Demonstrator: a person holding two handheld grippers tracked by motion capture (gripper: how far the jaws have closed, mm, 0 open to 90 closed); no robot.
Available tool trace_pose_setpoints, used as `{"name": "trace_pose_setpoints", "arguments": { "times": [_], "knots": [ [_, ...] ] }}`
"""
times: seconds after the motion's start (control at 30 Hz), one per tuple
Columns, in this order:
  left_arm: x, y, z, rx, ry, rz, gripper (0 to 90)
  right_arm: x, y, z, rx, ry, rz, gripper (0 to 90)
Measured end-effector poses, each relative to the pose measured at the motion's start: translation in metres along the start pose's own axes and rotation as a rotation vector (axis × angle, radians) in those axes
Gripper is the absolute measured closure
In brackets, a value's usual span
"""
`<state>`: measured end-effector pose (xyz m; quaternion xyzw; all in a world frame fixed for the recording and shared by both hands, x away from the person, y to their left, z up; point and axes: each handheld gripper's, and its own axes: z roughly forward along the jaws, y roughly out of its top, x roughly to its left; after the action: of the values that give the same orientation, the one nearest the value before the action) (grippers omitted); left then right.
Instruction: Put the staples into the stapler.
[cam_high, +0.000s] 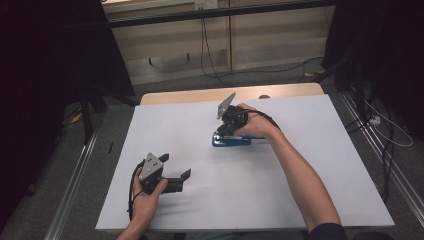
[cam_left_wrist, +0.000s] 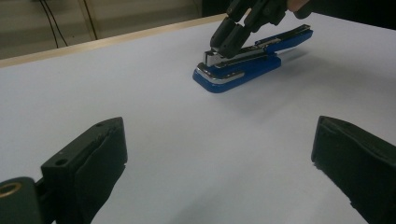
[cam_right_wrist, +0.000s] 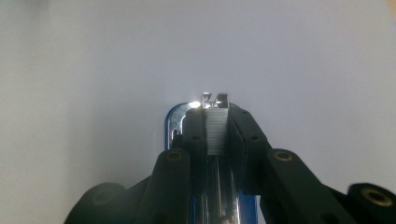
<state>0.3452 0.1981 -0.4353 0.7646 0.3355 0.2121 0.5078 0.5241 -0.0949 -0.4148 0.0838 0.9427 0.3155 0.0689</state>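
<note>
The blue stapler (cam_high: 231, 140) lies mid-table, toward the far edge. The right gripper (cam_right_wrist: 217, 133) pinches its staple strip (cam_right_wrist: 216, 130); best kept straight in the channel. The left gripper (cam_high: 176, 168) rests open near the front-left corner.

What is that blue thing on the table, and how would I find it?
Look at the white table, a bit past its middle toward the far edge. There lies a blue stapler with a shiny metal strip, and the right gripper pinches its front end. Nothing else on the table is blue.
</note>
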Motion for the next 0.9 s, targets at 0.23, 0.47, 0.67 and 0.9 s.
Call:
{"name": "trace_pose_setpoints", "arguments": {
  "times": [0.23, 0.47, 0.67, 0.9],
  "knots": [
    [-0.0001, 0.0000, 0.0003, 0.001, -0.002, 0.002, 3.6, 0.0003, 0.0005, 0.0002, 0.001, -0.001, 0.000, 78.0],
    [0.0000, -0.0001, 0.0003, 0.000, -0.001, -0.001, 3.6, -0.0013, -0.0007, 0.0014, -0.011, -0.002, 0.008, 76.4],
    [0.0002, -0.0001, -0.0001, -0.001, -0.003, -0.002, 3.6, -0.0014, -0.0010, 0.0004, -0.012, -0.006, 0.027, 74.3],
    [0.0001, -0.0002, 0.0001, 0.001, -0.003, 0.001, 3.6, -0.0021, -0.0041, -0.0047, -0.032, -0.014, 0.086, 67.2]
  ]
}}
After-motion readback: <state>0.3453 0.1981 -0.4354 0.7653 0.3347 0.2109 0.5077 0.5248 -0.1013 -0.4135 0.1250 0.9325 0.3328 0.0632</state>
